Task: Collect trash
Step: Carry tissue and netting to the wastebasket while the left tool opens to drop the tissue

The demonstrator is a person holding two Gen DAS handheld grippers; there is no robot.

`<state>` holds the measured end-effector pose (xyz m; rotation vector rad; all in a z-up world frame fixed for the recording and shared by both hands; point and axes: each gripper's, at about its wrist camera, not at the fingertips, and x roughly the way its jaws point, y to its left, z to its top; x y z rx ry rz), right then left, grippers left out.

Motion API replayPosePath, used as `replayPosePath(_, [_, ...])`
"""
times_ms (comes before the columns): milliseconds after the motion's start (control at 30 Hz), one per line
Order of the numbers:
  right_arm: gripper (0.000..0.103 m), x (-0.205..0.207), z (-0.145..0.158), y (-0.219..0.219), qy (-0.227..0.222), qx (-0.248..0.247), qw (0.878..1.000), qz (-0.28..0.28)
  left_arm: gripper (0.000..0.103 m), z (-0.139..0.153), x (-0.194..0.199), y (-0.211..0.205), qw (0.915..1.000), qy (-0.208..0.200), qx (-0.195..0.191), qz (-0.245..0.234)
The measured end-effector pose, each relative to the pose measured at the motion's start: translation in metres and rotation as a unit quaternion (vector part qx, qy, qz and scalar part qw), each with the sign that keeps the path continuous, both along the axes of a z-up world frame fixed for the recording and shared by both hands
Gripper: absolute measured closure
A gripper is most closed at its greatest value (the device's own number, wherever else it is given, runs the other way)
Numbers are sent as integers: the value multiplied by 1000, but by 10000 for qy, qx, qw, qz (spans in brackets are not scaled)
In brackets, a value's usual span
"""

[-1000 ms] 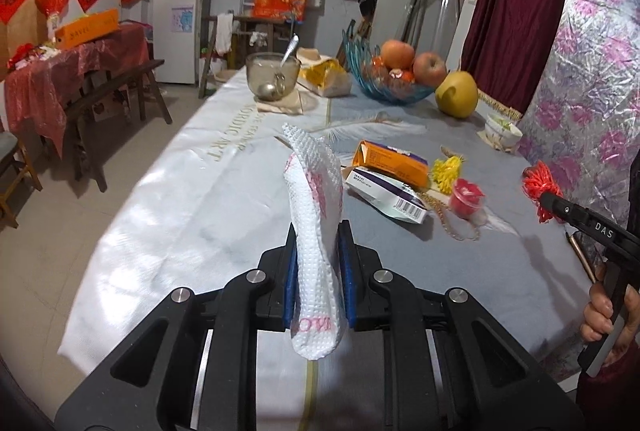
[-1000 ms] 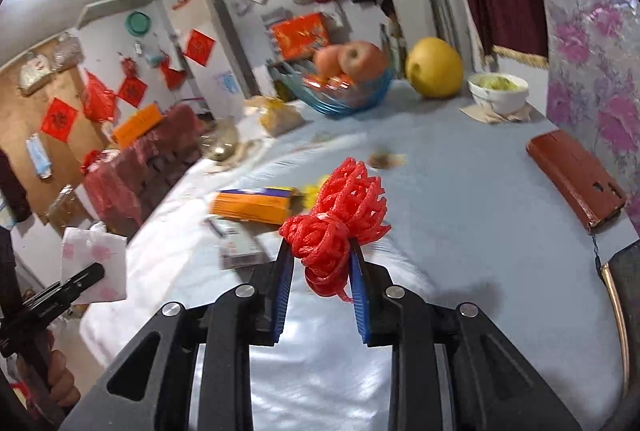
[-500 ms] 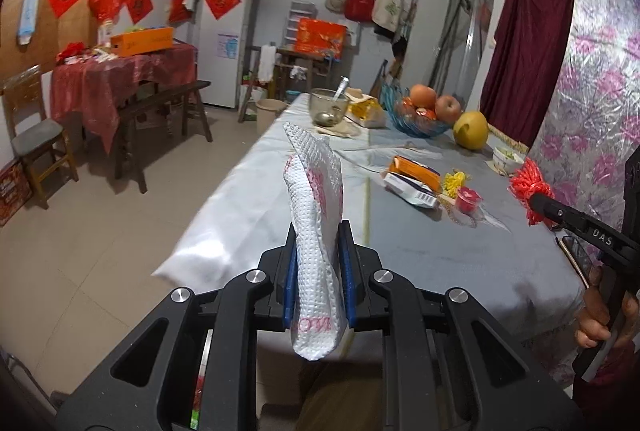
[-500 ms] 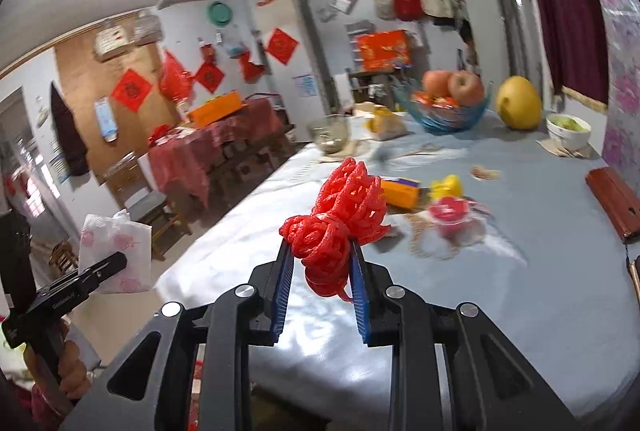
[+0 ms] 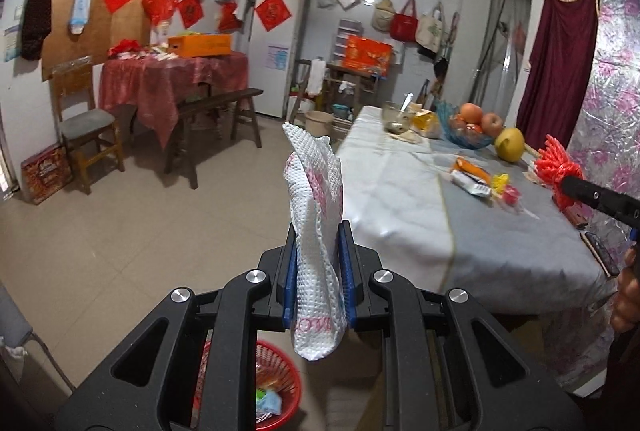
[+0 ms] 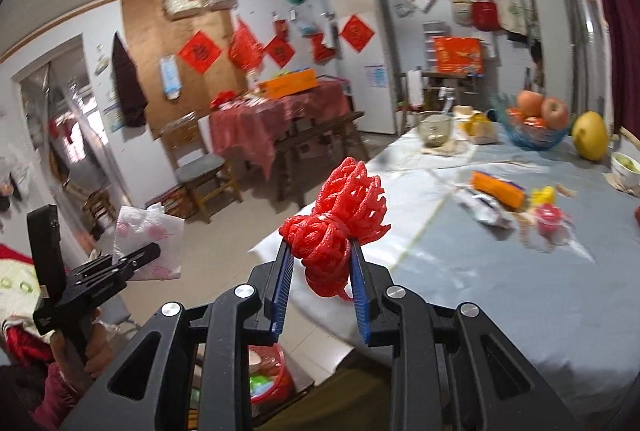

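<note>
My left gripper (image 5: 318, 231) is shut on a crumpled white paper towel with pink print (image 5: 314, 191), held upright off the table's near corner. My right gripper (image 6: 322, 249) is shut on a bundle of red foam fruit netting (image 6: 340, 215). Each tool shows in the other view: the right one with the red netting (image 5: 558, 167) at the far right, the left one with the towel (image 6: 148, 231) at the lower left. A red plastic trash basket (image 5: 280, 387) with some scraps stands on the floor below both grippers, also the basket (image 6: 272, 375) under the right tool. More wrappers (image 5: 472, 177) lie on the table.
The long table with a white and grey cloth (image 5: 400, 199) carries a fruit bowl (image 5: 468, 129), a yellow pomelo (image 5: 509, 145) and a glass bowl (image 5: 396, 117). A bench (image 5: 216, 111), a chair (image 5: 86, 127) and a red-covered table (image 5: 172, 79) stand across the tiled floor.
Both grippers have pulled back from over the table to beyond its near edge, each keeping its load. The floor and the red basket have come into view below them.
</note>
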<state>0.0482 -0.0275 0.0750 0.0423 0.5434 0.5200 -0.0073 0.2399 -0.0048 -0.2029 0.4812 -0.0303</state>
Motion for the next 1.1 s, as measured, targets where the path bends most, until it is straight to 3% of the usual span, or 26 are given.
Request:
replayPosePath(167, [75, -17, -4, 41, 31, -213, 9995, 213, 83, -18, -1, 31, 9994, 207, -278, -48])
replayPosePath(333, [75, -26, -13, 65, 153, -419, 9986, 275, 83, -48, 2, 49, 9983, 518, -255, -48])
replayPosePath(733, [75, -12, -43, 90, 573, -627, 9957, 360, 82, -131, 24, 77, 9890, 1390, -511, 32])
replayPosePath(933, [75, -3, -67, 101, 877, -755, 9921, 482, 69, -163, 36, 74, 9813, 1848, -531, 44])
replayPosePath(967, [75, 0, -70, 102, 936, -760, 9915, 487, 59, -167, 38, 73, 9799, 1924, -519, 45])
replayPosePath(1000, [75, 3, -73, 102, 984, -763, 9910, 489, 55, -170, 39, 72, 9789, 1981, -503, 63])
replayPosePath(1067, [75, 7, -78, 102, 1064, -767, 9901, 492, 34, -175, 40, 71, 9772, 2070, -443, 133])
replayPosePath(1100, [75, 8, -80, 102, 1093, -769, 9898, 494, 30, -174, 40, 71, 9772, 2075, -412, 158])
